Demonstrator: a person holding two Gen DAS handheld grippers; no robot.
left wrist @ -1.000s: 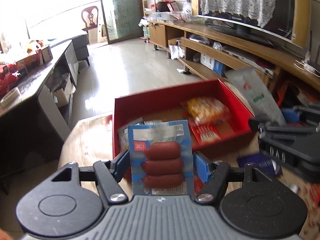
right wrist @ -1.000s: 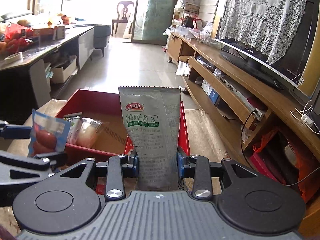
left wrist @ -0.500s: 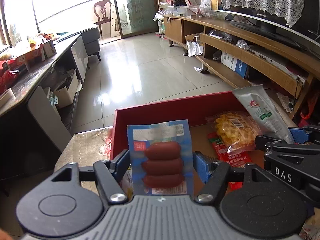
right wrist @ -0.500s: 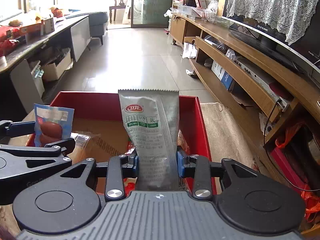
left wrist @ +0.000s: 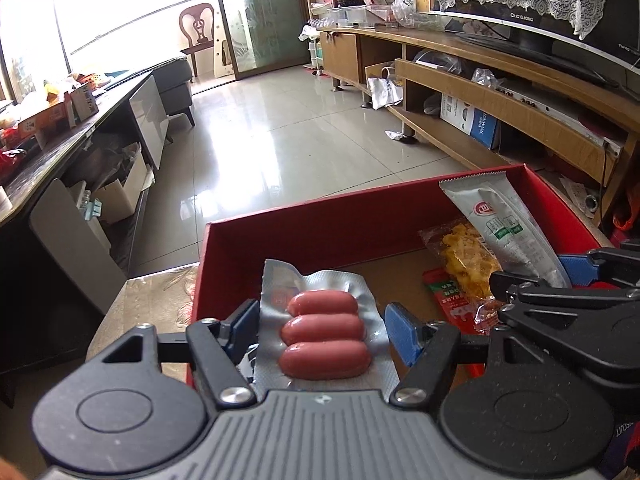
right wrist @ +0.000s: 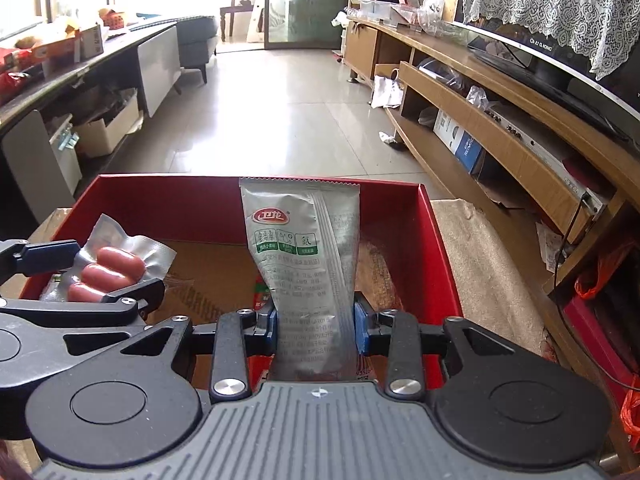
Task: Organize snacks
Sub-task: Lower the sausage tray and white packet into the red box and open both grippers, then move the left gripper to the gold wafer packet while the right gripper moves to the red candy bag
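My left gripper (left wrist: 322,316) is shut on a vacuum pack of three sausages (left wrist: 324,332), its blue pads pressing both edges. The pack leans away over the near left part of the red box (left wrist: 360,208). My right gripper (right wrist: 316,324) is shut on a tall silver pouch with a red logo (right wrist: 304,256), held upright over the box's (right wrist: 160,184) right half. From the right wrist, the left gripper (right wrist: 96,272) and its sausage pack (right wrist: 116,264) show at the left. The left wrist sees the right gripper (left wrist: 560,280) and pouch (left wrist: 500,220) at the right.
A yellow snack packet (left wrist: 464,256) and a red packet (left wrist: 452,296) lie on the box's cardboard floor. The box stands on a cloth-covered table (right wrist: 480,264). A wooden TV stand (right wrist: 500,92) runs along the right, a dark counter (left wrist: 60,148) along the left, tiled floor (left wrist: 280,140) between.
Both grippers have moved forward and down over the red box, each keeping its pack. The sausage pack has tipped away from the camera and now shows silver instead of blue.
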